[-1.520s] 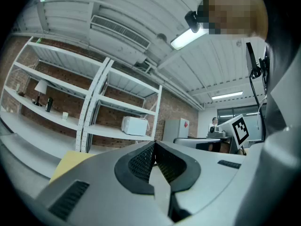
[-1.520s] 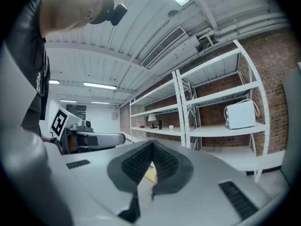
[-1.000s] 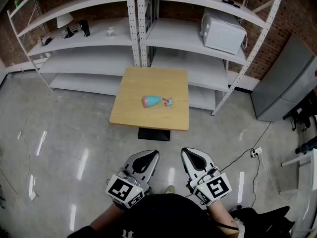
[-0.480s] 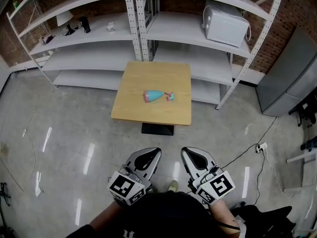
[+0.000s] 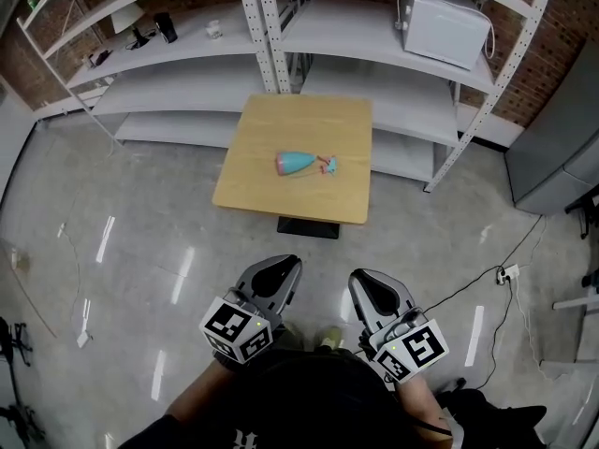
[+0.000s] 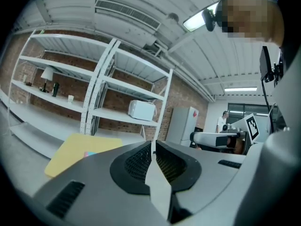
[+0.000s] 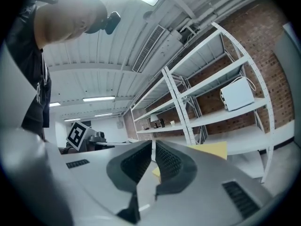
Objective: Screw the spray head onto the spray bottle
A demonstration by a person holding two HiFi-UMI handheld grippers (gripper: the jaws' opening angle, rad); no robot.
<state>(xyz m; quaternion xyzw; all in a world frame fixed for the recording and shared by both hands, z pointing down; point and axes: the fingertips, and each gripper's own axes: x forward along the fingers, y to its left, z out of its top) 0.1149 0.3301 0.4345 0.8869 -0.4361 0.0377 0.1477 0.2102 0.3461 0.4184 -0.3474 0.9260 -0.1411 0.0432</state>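
Observation:
A teal and pink spray bottle (image 5: 293, 164) lies on its side on a small square wooden table (image 5: 253, 195), with the small spray head (image 5: 327, 166) beside its right end. Both grippers are held low, close to the person's body and far from the table. My left gripper (image 5: 286, 266) is shut with nothing between its jaws. My right gripper (image 5: 361, 280) is likewise shut and empty. In the left gripper view the table (image 6: 75, 149) shows as a yellow slab beyond the closed jaws, and in the right gripper view the table (image 7: 211, 149) peeks past them.
White metal shelving (image 5: 262, 26) stands behind the table, with a white appliance (image 5: 445, 24) on the right shelf and small items on the left. A grey cabinet (image 5: 562, 148) is at the right. Cables (image 5: 487, 279) trail across the glossy floor.
The view has shifted closer to the table, which now sits slightly lower and larger in the head view. Both grippers stay shut, side by side near the body.

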